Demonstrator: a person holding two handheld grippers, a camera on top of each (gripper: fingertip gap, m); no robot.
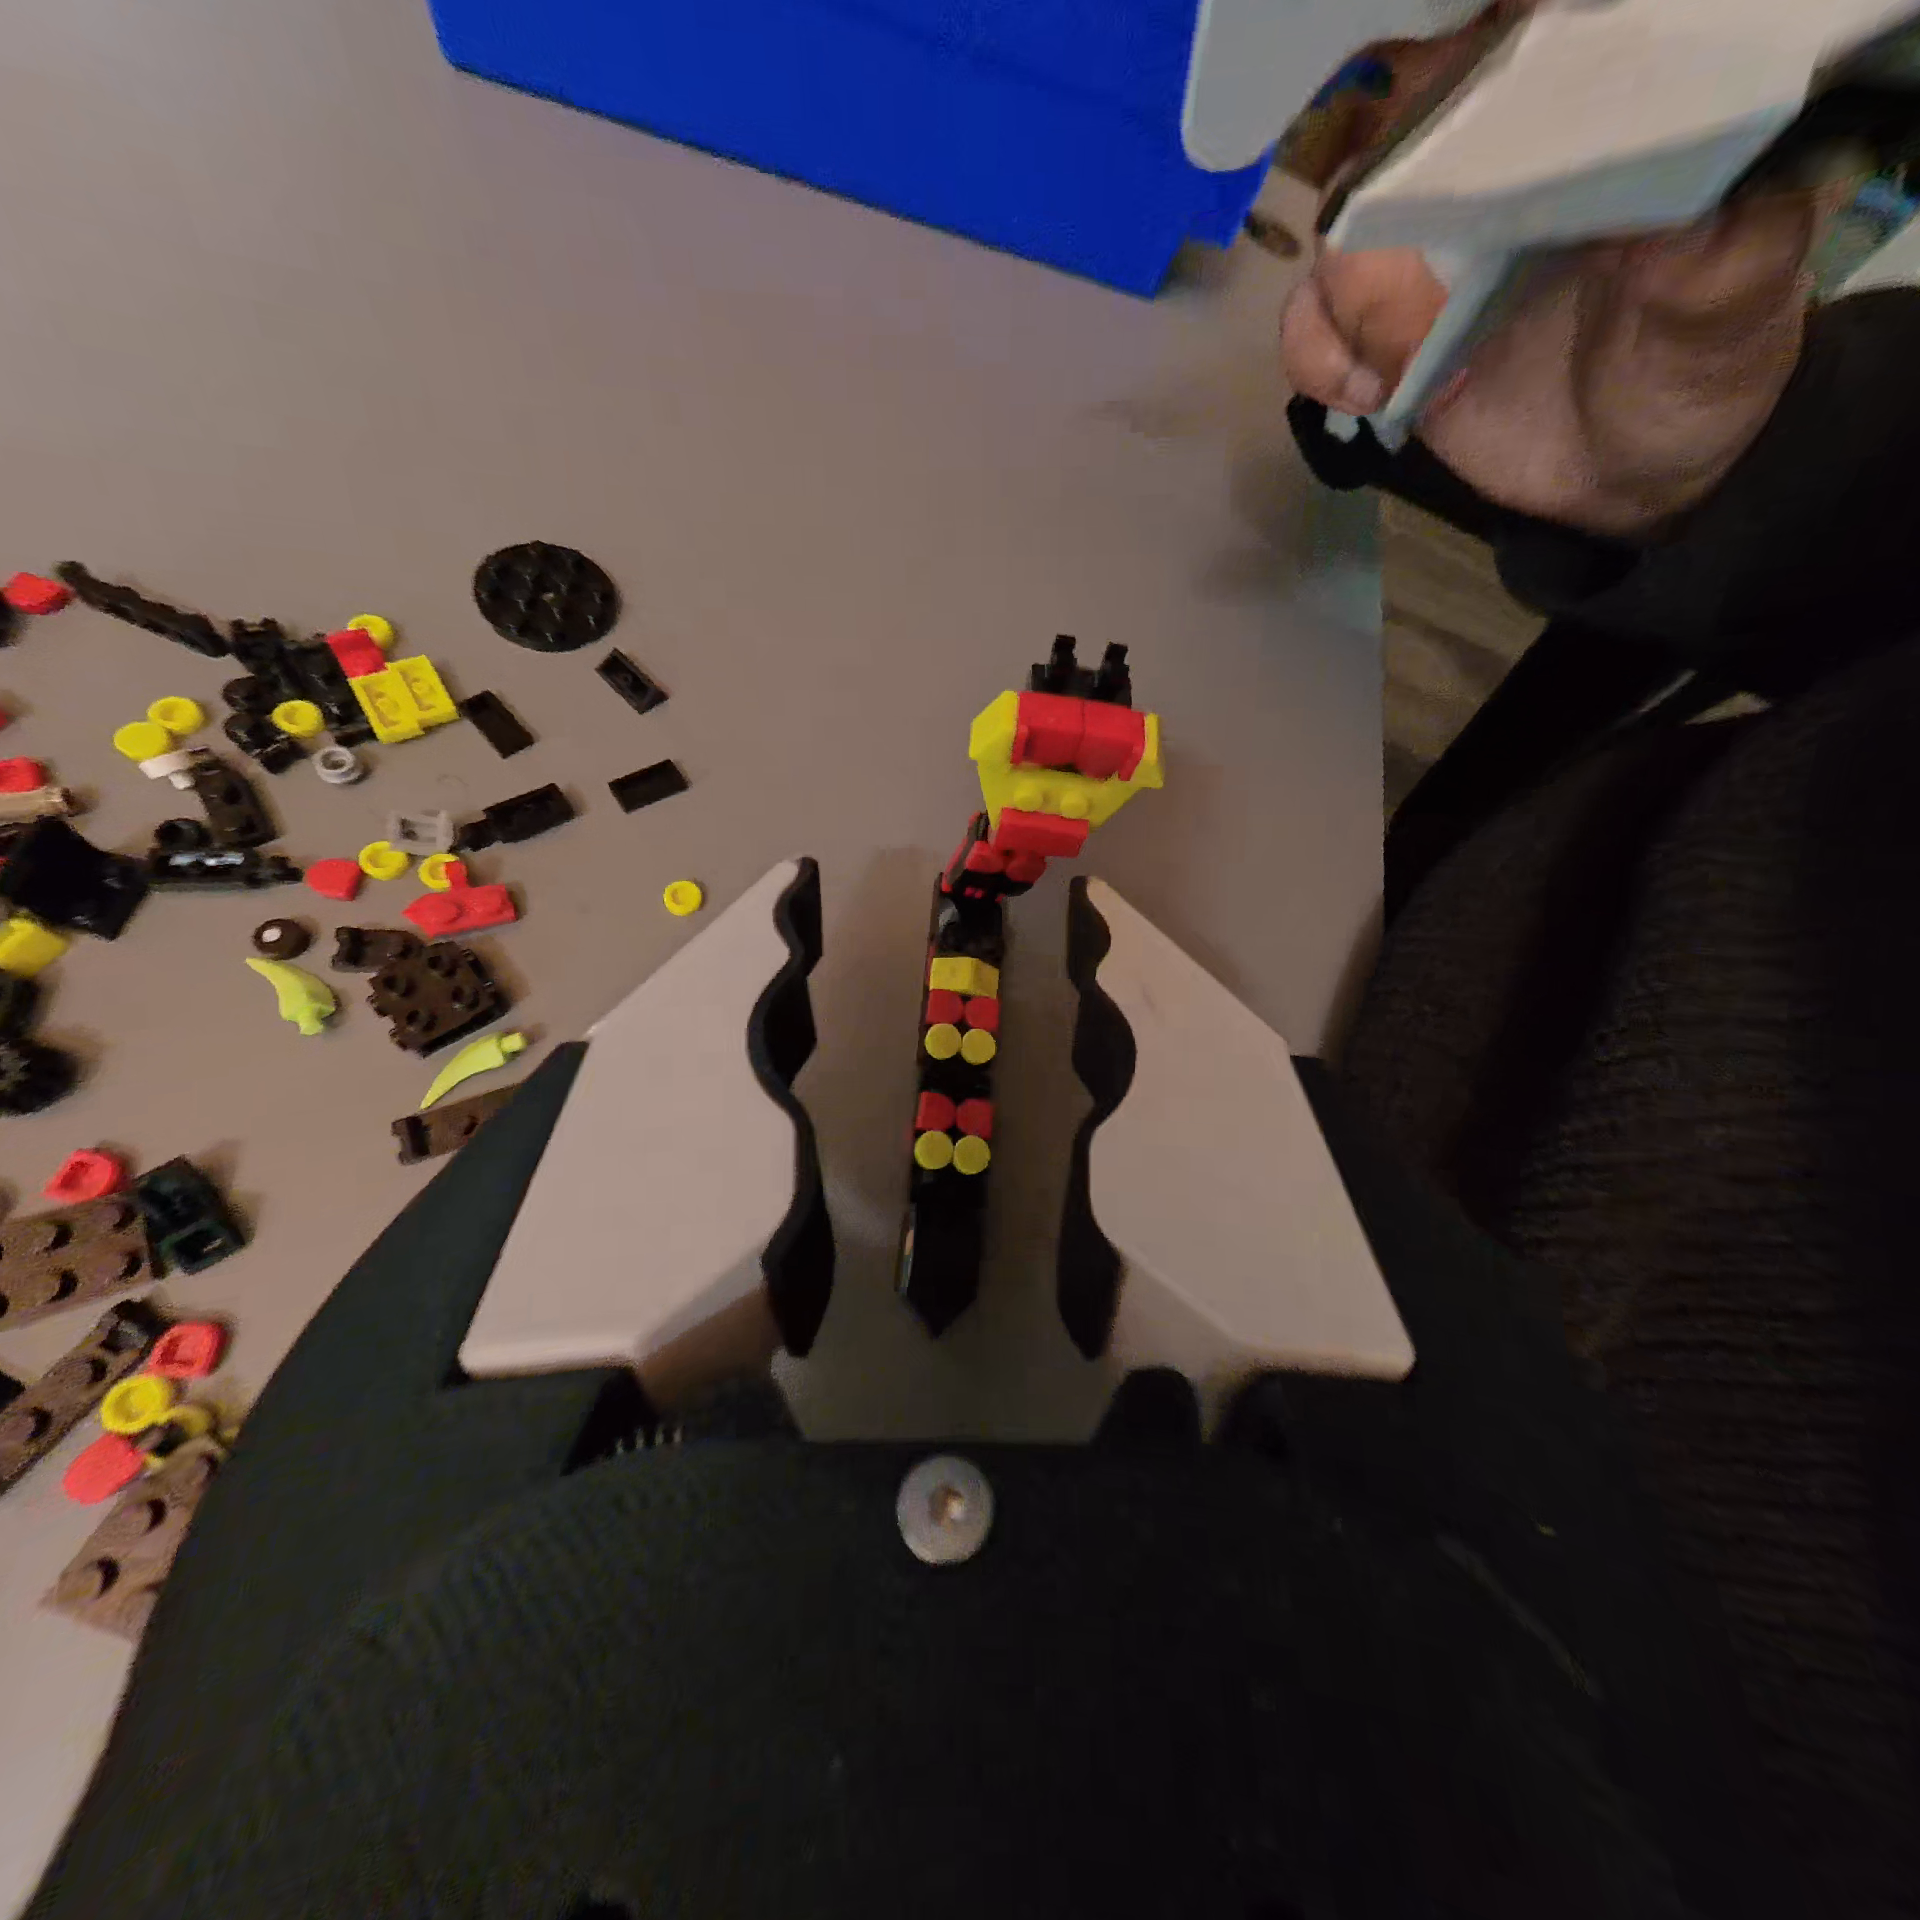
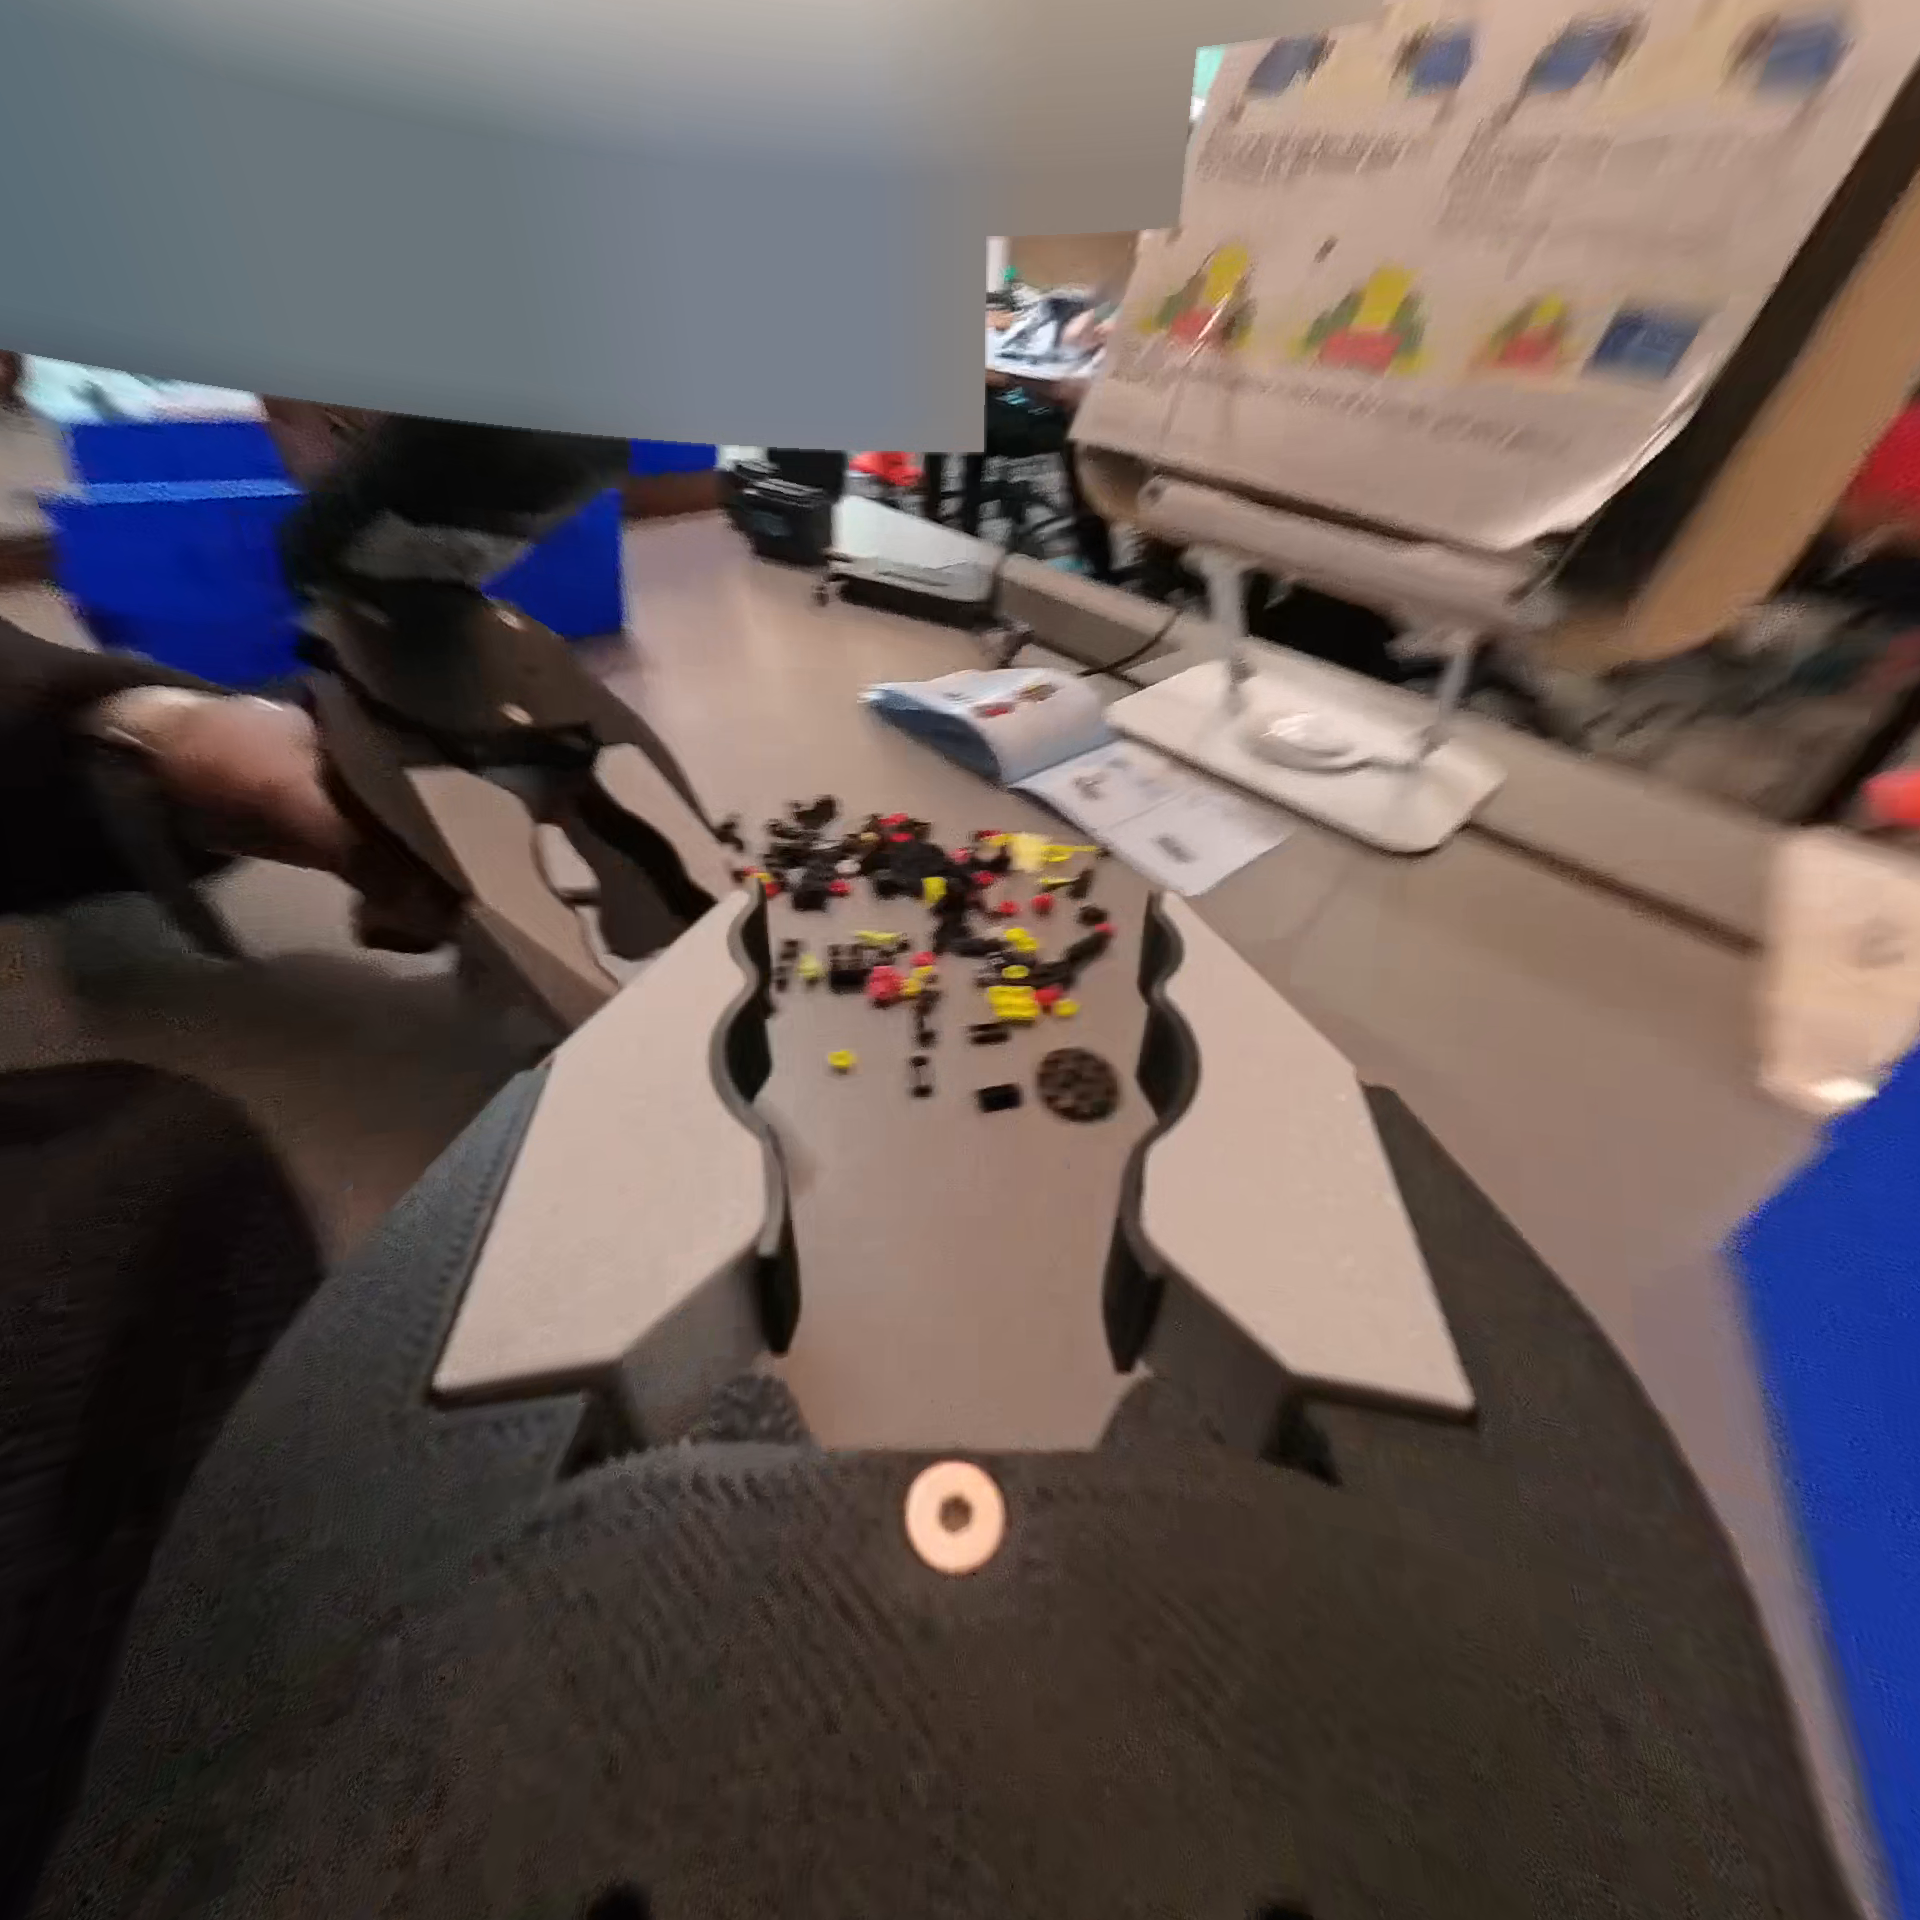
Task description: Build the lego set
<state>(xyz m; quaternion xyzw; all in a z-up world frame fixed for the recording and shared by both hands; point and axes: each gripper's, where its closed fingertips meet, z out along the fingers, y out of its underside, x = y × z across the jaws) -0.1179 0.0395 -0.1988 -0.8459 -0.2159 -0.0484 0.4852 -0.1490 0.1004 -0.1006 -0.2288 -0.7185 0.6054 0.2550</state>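
Left wrist view shows the left gripper [image 1: 943, 883] spread wide, gripping nothing, its fingers either side of the partly built lego model [image 1: 997, 935] on the grey table [image 1: 831, 416], close to the table's right edge. Loose lego pieces [image 1: 312, 831] crowd the left; bare tabletop stretches ahead to a blue bin [image 1: 883, 114], contents unseen. The right gripper [image 2: 951, 914] also gapes wide and empty above the pile, an instruction booklet [image 2: 1039, 727] lying beyond.

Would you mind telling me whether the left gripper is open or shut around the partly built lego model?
Open. The left gripper has its fingers spread, with table visible on both sides of the lego model between them.
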